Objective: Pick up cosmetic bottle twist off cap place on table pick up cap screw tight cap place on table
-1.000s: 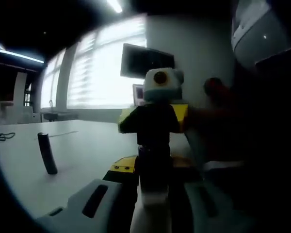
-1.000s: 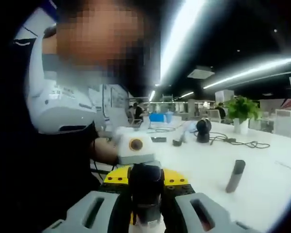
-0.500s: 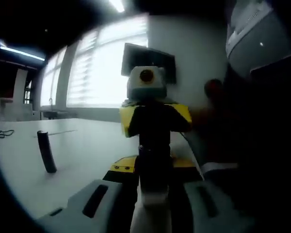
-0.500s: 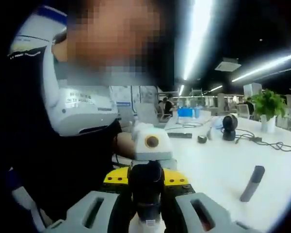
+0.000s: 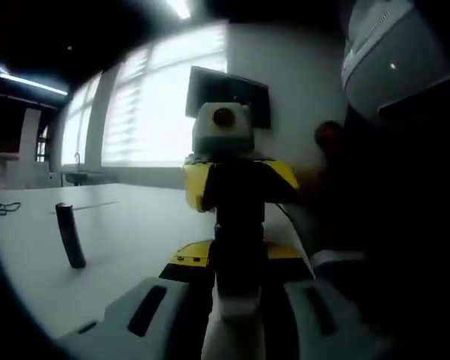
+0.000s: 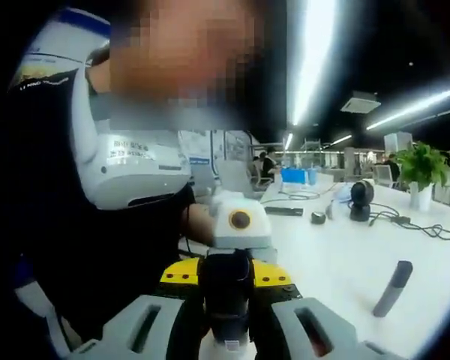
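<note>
Bottle held between both grippers above the white table, cap end and body end each clamped.

Left gripper [image 5: 236, 319] has its jaws closed on the pale lower end of the cosmetic bottle [image 5: 238, 262]; right gripper [image 6: 226, 330] has its jaws closed on the dark cap [image 6: 225, 289], with the two tools facing each other nose to nose. Risk, as judged: any misalignment of the two axes during twisting could bind the thread or let the smooth bottle spin and slip out of the left jaws onto the table [image 5: 120, 240]. A dark upright stick-shaped item [image 5: 70, 235] stands well apart on the table and poses no obstruction. Hidden: the cap-to-bottle seam is covered by the jaws and backlit, so thread engagement cannot be told; the bottle's label and full length are cut off.
</note>
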`<state>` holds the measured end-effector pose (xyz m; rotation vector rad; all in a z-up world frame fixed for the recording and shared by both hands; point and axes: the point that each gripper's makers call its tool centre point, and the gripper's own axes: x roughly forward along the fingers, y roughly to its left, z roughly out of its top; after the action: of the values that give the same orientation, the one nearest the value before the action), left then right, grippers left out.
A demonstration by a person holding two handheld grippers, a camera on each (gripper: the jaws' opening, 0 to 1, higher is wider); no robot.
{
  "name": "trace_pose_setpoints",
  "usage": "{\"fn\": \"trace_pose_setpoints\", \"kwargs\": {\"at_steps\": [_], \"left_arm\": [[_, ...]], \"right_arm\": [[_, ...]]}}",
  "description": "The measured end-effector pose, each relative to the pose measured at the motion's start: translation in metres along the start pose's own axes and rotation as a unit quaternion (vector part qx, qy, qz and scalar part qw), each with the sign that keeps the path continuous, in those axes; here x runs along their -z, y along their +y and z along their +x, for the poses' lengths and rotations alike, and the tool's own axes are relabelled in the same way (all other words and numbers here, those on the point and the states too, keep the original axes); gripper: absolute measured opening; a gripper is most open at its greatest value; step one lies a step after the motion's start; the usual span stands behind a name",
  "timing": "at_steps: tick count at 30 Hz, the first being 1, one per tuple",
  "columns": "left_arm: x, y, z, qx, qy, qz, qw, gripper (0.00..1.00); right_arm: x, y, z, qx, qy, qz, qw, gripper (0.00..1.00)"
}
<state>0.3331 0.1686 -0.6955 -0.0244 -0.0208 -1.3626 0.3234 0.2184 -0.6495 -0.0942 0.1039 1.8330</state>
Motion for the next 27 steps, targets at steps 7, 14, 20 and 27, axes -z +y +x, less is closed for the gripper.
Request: {"fn": "trace_pose_setpoints", "kwargs": {"at_steps": [7, 14, 20, 27], "left_arm": [[0.001, 0.006, 0.0, -0.015, -0.001, 0.0, 0.9999, 0.13], [0.0, 0.007, 0.001, -0.018, -0.002, 0.003, 0.9998, 0.13], [0.0, 0.006, 0.001, -0.022, -0.004, 0.012, 0.9997, 0.13], [-0.001, 0.005, 0.002, -0.027, -0.003, 0.03, 0.9992, 0.14]], "right_arm": [[0.006, -0.016, -0.041, 0.048, -0.01, 0.012, 0.9987, 0.42], [-0.013, -0.001, 0.016, 0.155, -0.063, 0.015, 0.9858, 0.4], [-0.025, -0.005, -0.009, 0.24, -0.106, 0.026, 0.9646, 0.37], [-0.026, -0.002, -0.054, 0.319, -0.126, 0.038, 0.9386, 0.37]]}}
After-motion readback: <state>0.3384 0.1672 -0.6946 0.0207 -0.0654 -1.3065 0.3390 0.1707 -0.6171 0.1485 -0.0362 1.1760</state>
